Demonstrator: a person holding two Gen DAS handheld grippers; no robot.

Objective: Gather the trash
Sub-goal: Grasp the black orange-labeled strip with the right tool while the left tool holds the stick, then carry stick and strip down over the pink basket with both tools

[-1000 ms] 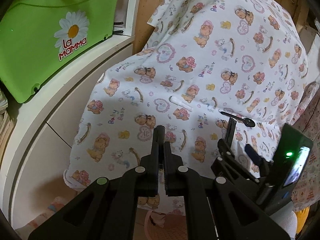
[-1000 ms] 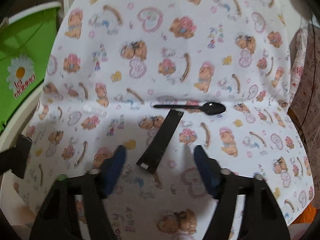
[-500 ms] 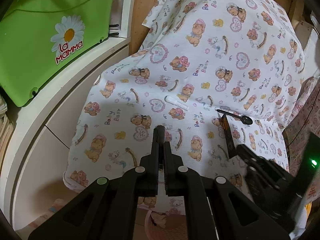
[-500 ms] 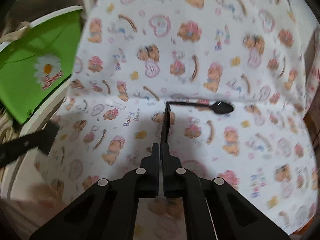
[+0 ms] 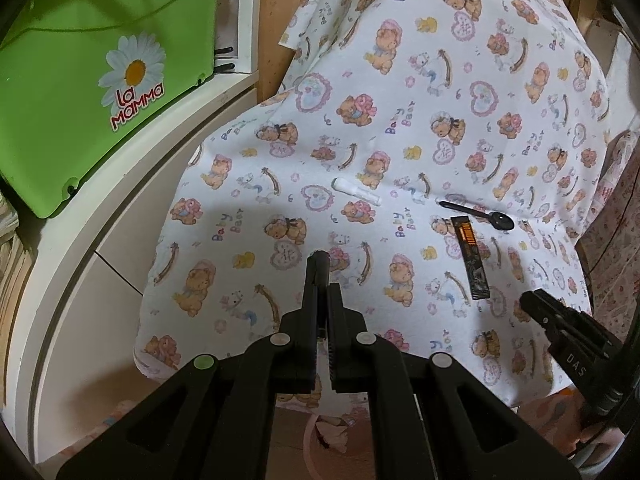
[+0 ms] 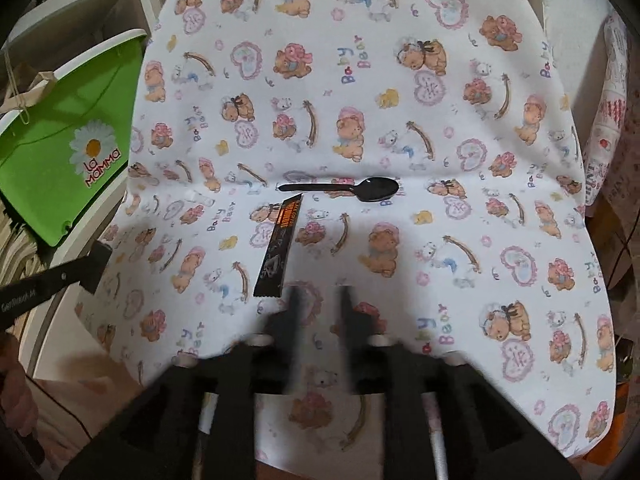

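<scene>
While the sachet [image 6: 279, 249], spoon [image 6: 340, 189] and white tube [image 5: 357, 191] lie uncollected on the cloth [image 6: 460, 60], the right gripper [image 6: 318, 300] has just been opening, empty, and the left gripper [image 5: 319, 276] is clenched on nothing.

You face a table under a white cotton cloth printed with teddy bears and hearts [image 5: 400, 128], white curved shelf unit [image 5: 120, 208] at your left, green plastic daisy-logo box [image 5: 80, 80] on it.
</scene>
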